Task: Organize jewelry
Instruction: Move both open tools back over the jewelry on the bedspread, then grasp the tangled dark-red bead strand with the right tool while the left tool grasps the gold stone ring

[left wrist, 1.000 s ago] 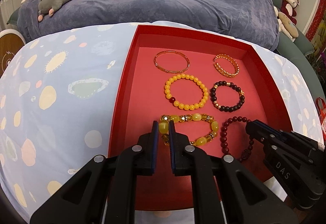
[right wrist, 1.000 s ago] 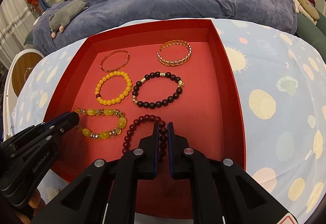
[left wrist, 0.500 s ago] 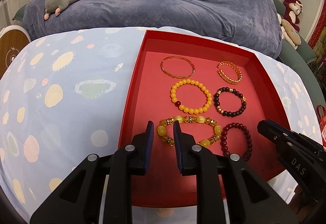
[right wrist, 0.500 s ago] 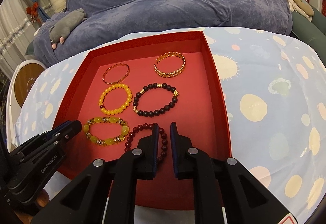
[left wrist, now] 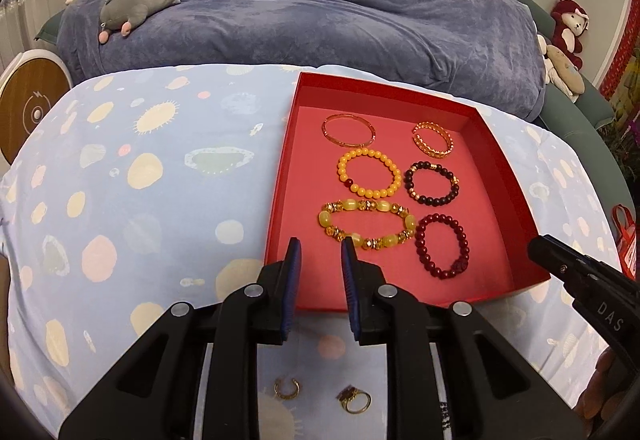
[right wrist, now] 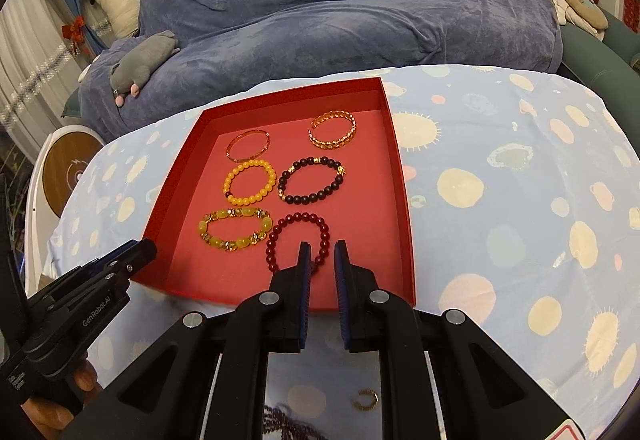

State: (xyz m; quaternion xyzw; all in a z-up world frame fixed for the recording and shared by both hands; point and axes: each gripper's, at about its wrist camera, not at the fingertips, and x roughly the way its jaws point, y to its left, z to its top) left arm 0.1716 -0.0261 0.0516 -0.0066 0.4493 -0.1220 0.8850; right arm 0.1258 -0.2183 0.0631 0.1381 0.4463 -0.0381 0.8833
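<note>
My left gripper [left wrist: 319, 252] and right gripper [right wrist: 320, 252] hang released over the red tray's [left wrist: 280, 192] near rim. Six bracelets lie inside; two gold rings [left wrist: 354, 400] rest on the spotted cloth [left wrist: 120, 200] below me.

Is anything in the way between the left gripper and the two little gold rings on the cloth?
Nothing visible blocks them. The open ring and the other ring lie on bare cloth just below the left gripper, outside the red box. The gripper's own arms frame them; its jaws are open and empty.
</note>
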